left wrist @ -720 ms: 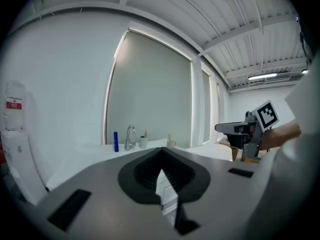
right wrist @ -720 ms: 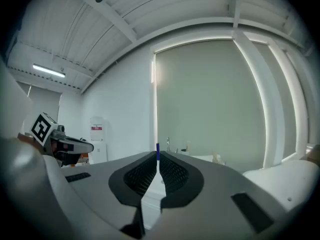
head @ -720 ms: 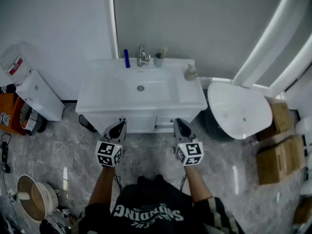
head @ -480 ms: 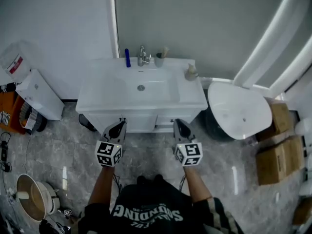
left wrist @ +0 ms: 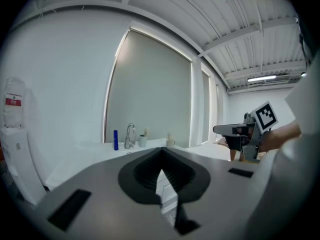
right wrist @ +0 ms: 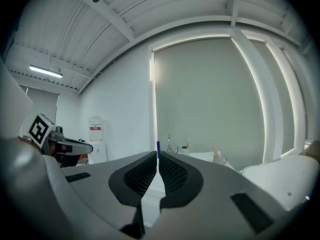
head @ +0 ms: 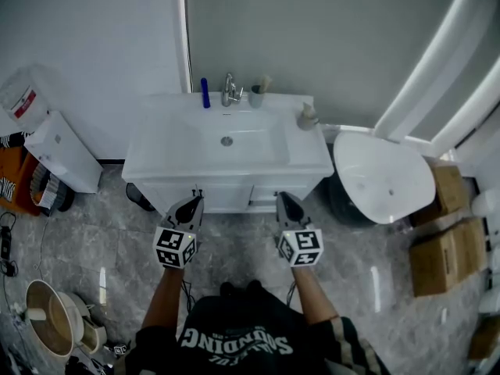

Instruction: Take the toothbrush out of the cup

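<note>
Left tongs and right tongs both closed, empty, mid-frame before white table, toothbrush in cup upper centre

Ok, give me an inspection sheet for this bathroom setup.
Surface: white sink counter with a basin.
Job's things: toothbrush stands in the cup at the back, right of the tap; untouched.
Clutter: blue bottle left of the tap; soap pump at the right edge.
Grippers: left gripper and right gripper both shut, empty, short of the counter's front.
Cables: what looks like a cable on the floor, far left.
Surroundings: toilet and boxes to the right; white bin to the left; tiled floor.
</note>
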`<action>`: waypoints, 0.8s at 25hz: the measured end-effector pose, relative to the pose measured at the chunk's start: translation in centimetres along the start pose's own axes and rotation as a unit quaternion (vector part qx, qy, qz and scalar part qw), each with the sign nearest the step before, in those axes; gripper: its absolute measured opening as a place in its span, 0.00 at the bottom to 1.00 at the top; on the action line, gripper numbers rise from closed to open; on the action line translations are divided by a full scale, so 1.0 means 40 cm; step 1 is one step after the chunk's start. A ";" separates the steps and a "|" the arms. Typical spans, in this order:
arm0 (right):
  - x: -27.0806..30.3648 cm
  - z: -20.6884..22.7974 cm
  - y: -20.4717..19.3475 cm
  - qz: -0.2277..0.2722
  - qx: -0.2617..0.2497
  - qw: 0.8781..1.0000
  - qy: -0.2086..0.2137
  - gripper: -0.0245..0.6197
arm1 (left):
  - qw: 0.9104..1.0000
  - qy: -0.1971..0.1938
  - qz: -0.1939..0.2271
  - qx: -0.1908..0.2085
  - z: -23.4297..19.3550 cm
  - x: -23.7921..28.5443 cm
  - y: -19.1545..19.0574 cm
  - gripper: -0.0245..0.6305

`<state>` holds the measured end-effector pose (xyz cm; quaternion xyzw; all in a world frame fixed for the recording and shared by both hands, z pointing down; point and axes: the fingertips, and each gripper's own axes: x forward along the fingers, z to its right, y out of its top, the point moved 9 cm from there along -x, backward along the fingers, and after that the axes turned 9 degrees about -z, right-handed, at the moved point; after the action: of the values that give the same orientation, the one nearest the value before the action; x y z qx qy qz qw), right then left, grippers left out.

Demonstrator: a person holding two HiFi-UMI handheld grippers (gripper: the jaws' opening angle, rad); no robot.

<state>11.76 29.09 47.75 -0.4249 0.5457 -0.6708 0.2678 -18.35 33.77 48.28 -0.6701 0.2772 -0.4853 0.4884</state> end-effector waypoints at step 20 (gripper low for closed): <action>0.107 0.033 0.014 -0.001 0.021 1.000 -0.014 0.04 | 1.000 -0.026 -0.004 0.009 -0.058 0.103 0.033 0.04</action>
<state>10.72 24.76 48.47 -0.4287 0.5272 -0.6766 0.2838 -18.79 28.92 48.74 -0.6792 0.2576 -0.4724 0.4992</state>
